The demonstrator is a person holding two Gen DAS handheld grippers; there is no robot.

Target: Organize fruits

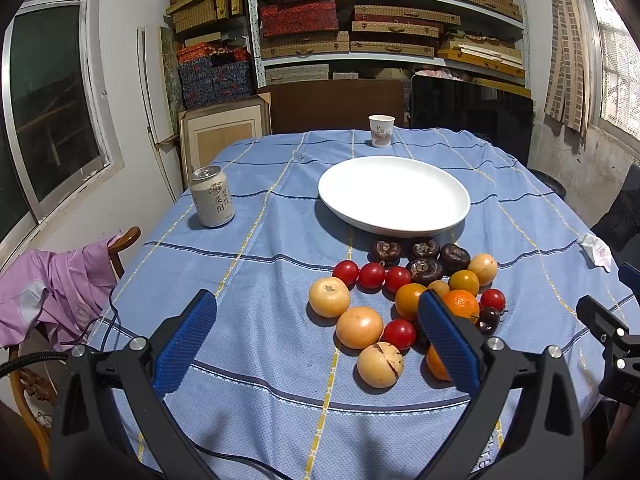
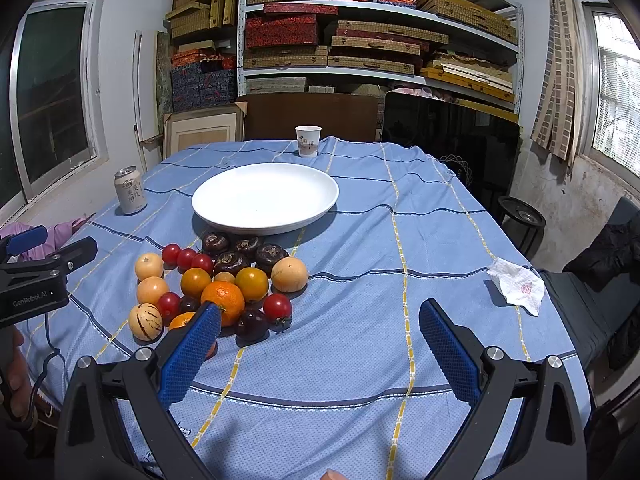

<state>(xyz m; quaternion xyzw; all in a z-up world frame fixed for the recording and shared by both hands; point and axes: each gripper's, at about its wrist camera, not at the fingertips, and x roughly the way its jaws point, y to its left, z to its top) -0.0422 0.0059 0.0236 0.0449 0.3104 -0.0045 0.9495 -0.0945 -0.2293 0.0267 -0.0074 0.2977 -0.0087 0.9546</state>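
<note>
One blue checked tablecloth [image 2: 360,240] — stacked shelves [image 2: 380,32] behind.

One white plate [image 1: 394,194], one can [image 1: 212,197], one paper cup [image 1: 381,131] and one crumpled tissue [image 2: 516,285] are counted. Five red cherry tomatoes [image 1: 346,272] and four dark water chestnuts [image 1: 385,251] are seen.

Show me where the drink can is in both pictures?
Left wrist view: the drink can stands left of centre, left of the white plate.
Right wrist view: the drink can stands far left, again left of the white plate.
Shared landmark: the paper cup behind the plate.
</note>
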